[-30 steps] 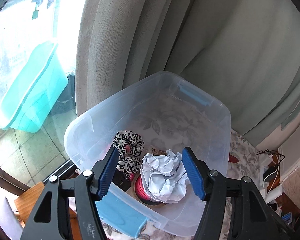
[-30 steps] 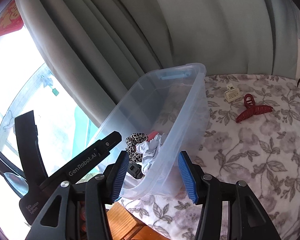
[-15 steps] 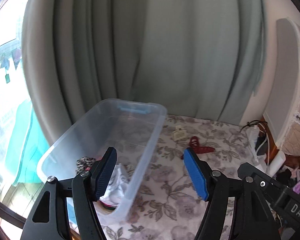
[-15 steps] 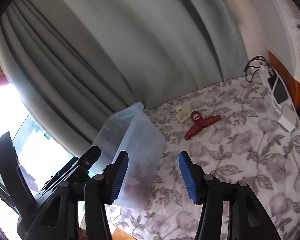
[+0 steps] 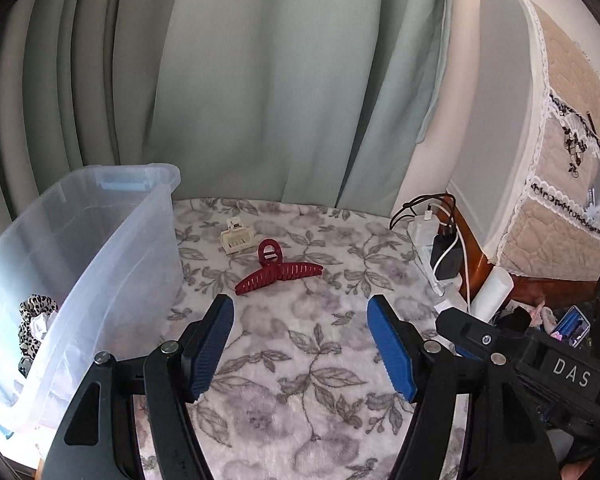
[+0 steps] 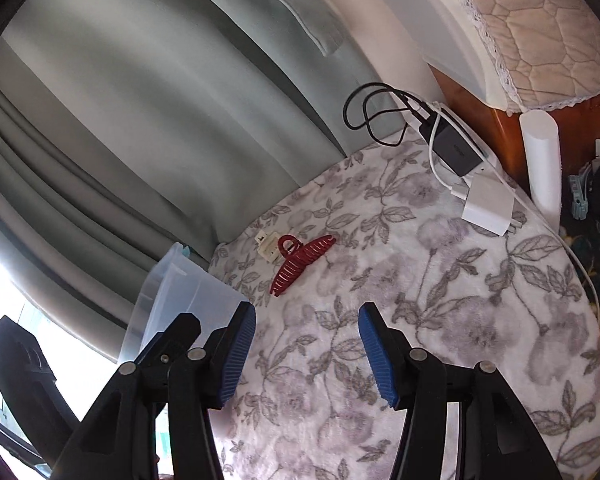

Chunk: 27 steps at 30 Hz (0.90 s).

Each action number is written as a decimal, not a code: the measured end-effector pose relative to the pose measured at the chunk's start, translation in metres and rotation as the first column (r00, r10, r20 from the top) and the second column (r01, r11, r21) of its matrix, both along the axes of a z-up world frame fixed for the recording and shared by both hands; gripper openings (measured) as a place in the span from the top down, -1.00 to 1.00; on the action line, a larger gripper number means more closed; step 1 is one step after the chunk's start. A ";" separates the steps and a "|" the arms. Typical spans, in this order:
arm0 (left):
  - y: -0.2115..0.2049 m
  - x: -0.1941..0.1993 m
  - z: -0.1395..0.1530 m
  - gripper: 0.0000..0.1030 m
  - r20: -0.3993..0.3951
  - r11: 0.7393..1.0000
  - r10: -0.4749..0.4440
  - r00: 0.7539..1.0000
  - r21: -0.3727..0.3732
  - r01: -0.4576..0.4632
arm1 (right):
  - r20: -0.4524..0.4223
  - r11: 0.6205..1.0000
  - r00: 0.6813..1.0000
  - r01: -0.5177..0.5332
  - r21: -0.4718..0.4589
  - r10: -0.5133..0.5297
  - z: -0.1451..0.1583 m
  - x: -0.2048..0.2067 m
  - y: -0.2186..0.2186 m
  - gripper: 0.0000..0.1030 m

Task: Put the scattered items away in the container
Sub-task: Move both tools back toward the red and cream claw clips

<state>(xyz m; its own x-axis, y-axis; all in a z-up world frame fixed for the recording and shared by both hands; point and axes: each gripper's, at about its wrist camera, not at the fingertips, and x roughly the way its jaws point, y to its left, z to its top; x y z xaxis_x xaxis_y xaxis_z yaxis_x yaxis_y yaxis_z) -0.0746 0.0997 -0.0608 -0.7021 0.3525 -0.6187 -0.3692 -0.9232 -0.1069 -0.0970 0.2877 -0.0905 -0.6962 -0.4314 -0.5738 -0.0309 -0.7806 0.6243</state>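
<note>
I am hovering both spread, empty tools, left tool (image 5: 300, 344) and right tool (image 6: 307, 354), near the red hair claw (image 5: 278, 273) lying beside the clear bin (image 5: 100, 248) on the floral-covered desk (image 5: 340, 240); it looks light, rigid and slick, best pinched across its toothed body.

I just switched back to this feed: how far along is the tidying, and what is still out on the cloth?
Done: a leopard-print scrunchie and crumpled paper lie inside the clear bin. In hand: nothing; the left gripper and right gripper both stand open and empty over the floral cloth. Left: the red claw clip and the small cream clip beside it.
</note>
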 end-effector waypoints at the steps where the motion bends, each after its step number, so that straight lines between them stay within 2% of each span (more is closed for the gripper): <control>1: 0.001 -0.005 -0.003 -0.37 0.007 1.000 0.011 1.000 -0.016 -0.010 | 0.006 1.000 1.000 -0.007 0.010 0.007 -0.003 -0.003 -0.001 -0.12; 9: 0.015 -0.052 -0.036 -0.37 0.062 0.985 0.027 0.998 -0.172 -0.016 | 0.059 0.998 0.998 -0.029 0.054 0.026 -0.029 -0.022 -0.004 -0.12; 16: 0.024 -0.102 -0.071 -0.37 0.038 0.976 0.043 0.998 -0.215 -0.034 | 0.124 0.996 0.992 -0.047 0.077 0.037 -0.053 -0.038 -0.007 -0.11; 22: 0.036 -0.142 -0.099 -0.37 0.036 0.973 -0.013 0.999 -0.230 0.021 | 0.172 0.994 0.984 -0.057 0.093 0.040 -0.069 -0.054 -0.009 -0.11; 27: 0.042 -0.168 -0.123 -0.37 0.075 0.967 -0.016 0.997 -0.254 0.035 | 0.203 0.992 0.978 -0.074 0.103 0.052 -0.079 -0.065 -0.013 -0.11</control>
<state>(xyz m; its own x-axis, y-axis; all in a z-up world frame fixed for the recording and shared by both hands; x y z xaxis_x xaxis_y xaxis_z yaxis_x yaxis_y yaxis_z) -0.2424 0.1421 -0.1835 -0.6452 0.1941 -0.7389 -0.3930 -0.9137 0.1031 -0.1618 0.2745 -0.1692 -0.5366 -0.3981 -0.7441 -0.0944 -0.8479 0.5217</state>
